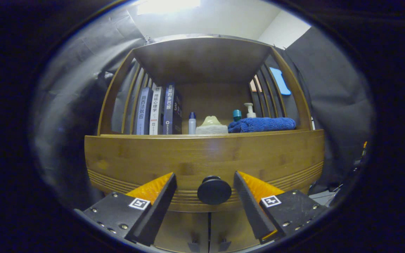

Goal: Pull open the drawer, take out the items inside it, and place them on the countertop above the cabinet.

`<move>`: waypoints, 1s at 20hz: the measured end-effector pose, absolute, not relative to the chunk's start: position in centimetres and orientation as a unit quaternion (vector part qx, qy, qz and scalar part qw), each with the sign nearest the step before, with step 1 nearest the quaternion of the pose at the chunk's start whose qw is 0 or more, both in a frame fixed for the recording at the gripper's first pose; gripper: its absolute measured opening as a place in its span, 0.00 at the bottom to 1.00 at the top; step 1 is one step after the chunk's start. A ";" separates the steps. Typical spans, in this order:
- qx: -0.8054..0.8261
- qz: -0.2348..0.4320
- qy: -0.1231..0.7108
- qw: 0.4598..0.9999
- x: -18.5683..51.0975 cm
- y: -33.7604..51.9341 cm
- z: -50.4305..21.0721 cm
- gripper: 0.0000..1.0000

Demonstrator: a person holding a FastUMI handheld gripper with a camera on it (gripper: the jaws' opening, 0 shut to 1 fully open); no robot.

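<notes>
A wooden drawer front [202,158] runs across the cabinet, closed, with a round black knob [214,190] at its lower middle. My gripper [205,180] is open, and the knob sits between its two fingers with a gap on each side. Above the drawer lies the countertop [202,135], an open shelf bay. What the drawer holds is hidden.
On the countertop stand three books [158,110] at the left, a small white bottle [192,123], a pale lump on a cloth [211,125], a folded blue towel [262,124], a teal-capped bottle [237,115] and a pump bottle [249,109]. Two cabinet doors [209,230] sit below the drawer.
</notes>
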State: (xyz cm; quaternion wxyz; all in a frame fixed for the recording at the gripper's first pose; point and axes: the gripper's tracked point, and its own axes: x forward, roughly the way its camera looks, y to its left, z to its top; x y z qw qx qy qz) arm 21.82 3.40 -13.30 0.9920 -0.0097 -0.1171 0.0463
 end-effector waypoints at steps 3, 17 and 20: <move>-0.011 0.046 -0.108 0.993 22.7 3.3 -13.3 0.99; -0.070 0.044 -0.022 0.996 23.3 2.8 -15.1 0.98; -0.055 0.026 0.007 0.998 22.2 0.6 -16.7 0.97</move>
